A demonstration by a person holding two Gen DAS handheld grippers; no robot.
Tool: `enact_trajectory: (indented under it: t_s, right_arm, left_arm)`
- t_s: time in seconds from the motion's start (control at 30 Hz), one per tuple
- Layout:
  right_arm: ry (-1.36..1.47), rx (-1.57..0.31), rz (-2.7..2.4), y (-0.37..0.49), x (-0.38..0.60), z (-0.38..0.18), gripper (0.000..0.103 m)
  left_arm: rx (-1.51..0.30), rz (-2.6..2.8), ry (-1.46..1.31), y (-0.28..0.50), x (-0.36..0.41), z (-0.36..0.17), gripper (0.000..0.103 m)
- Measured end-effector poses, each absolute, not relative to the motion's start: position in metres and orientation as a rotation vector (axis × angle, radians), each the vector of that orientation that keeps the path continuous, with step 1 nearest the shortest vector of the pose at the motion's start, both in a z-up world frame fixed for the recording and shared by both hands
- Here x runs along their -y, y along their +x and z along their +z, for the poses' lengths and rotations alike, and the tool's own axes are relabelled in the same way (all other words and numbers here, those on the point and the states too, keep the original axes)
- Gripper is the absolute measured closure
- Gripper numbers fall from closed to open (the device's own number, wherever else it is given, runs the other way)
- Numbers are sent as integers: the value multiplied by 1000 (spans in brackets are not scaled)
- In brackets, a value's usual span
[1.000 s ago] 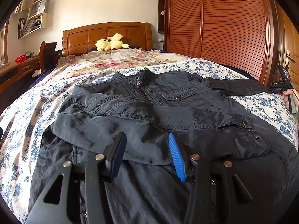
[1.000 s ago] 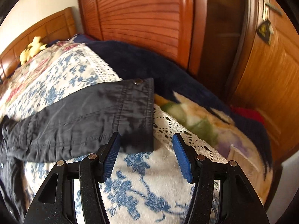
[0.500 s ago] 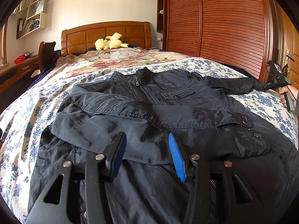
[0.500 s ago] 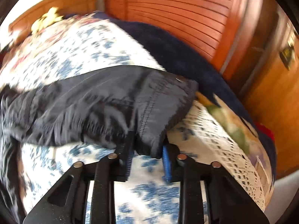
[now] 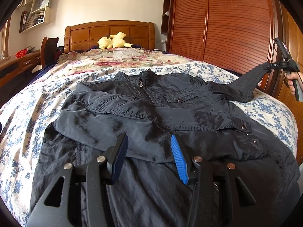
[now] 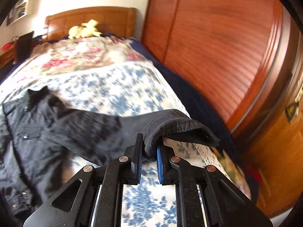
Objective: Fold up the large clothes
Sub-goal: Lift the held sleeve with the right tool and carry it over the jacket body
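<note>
A dark grey jacket [image 5: 151, 109] lies front up on the bed, its left sleeve folded across the body. My left gripper [image 5: 148, 153] is open and empty, hovering just above the jacket's lower front. My right gripper [image 6: 149, 151] is shut on the cuff of the other sleeve [image 6: 170, 126] and holds it lifted off the bed. In the left wrist view that sleeve [image 5: 244, 83] rises to the right gripper [image 5: 272, 66] at the far right edge of the bed.
The bed has a blue floral cover [image 5: 265, 106] and a wooden headboard [image 5: 109, 32] with a yellow plush toy [image 5: 113, 41]. A slatted wooden wardrobe [image 5: 227, 22] stands close along the bed's right side. A desk and chair [image 5: 47, 49] stand at the left.
My right gripper closed on the sleeve cuff and lifted it up off the bed, and the sleeve now slopes upward. My left gripper has stayed open over the jacket.
</note>
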State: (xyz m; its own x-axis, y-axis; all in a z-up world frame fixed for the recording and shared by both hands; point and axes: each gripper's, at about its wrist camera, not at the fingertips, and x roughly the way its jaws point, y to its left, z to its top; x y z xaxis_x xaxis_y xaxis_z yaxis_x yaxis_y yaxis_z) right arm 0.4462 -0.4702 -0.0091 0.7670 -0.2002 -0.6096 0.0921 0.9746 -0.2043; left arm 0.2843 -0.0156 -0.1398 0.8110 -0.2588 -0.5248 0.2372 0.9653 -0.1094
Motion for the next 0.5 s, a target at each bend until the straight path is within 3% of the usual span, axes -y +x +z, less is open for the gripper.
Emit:
enact_trajectory:
  t_s: [0.5]
  right_arm:
    - [-305, -427, 124, 404, 291, 98, 95]
  left_arm:
    - [-541, -218, -43, 247, -27, -122, 57]
